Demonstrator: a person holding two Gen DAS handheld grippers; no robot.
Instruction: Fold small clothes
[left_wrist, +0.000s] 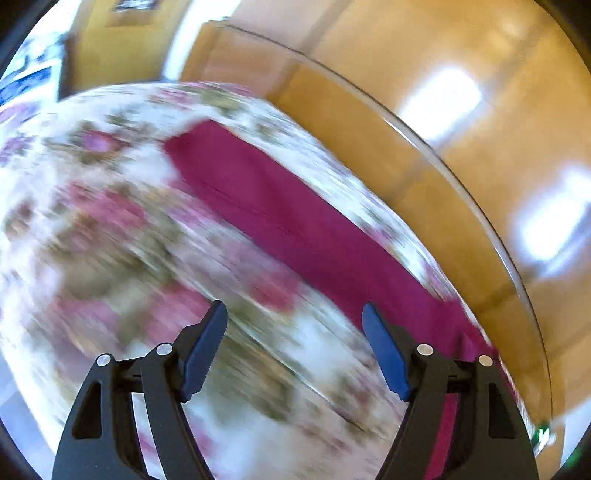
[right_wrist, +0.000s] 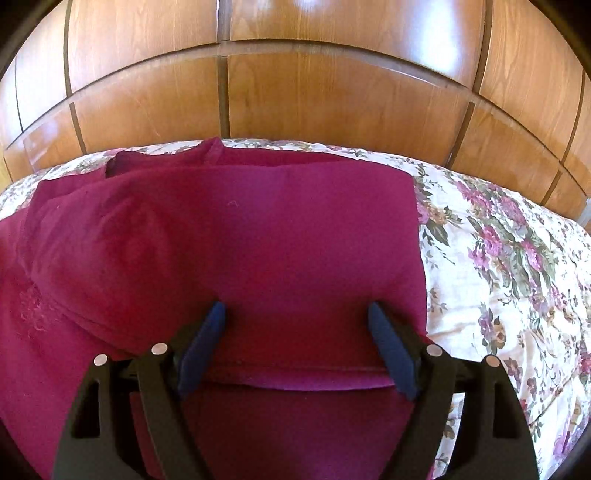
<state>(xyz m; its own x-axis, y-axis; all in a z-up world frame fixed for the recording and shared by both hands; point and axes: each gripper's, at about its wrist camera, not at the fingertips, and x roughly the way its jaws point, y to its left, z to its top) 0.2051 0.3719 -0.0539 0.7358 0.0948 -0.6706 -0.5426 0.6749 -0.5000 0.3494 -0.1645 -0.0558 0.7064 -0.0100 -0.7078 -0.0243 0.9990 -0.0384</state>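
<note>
A magenta garment (right_wrist: 229, 243) lies on the floral bedspread (right_wrist: 498, 266), partly folded, with a folded layer on top and a hem edge near the camera. My right gripper (right_wrist: 295, 314) is open, its blue fingertips (right_wrist: 384, 332) over the garment's near fold, holding nothing. In the blurred left wrist view the garment (left_wrist: 280, 218) shows as a long magenta strip along the bed's far edge. My left gripper (left_wrist: 293, 314) is open and empty above the bedspread (left_wrist: 110, 229), to the left of the garment.
Wooden wardrobe panels (right_wrist: 295, 92) stand right behind the bed; they also show in the left wrist view (left_wrist: 461, 129). The bed edge runs close along the garment's far side. Bare bedspread lies to the right of the garment.
</note>
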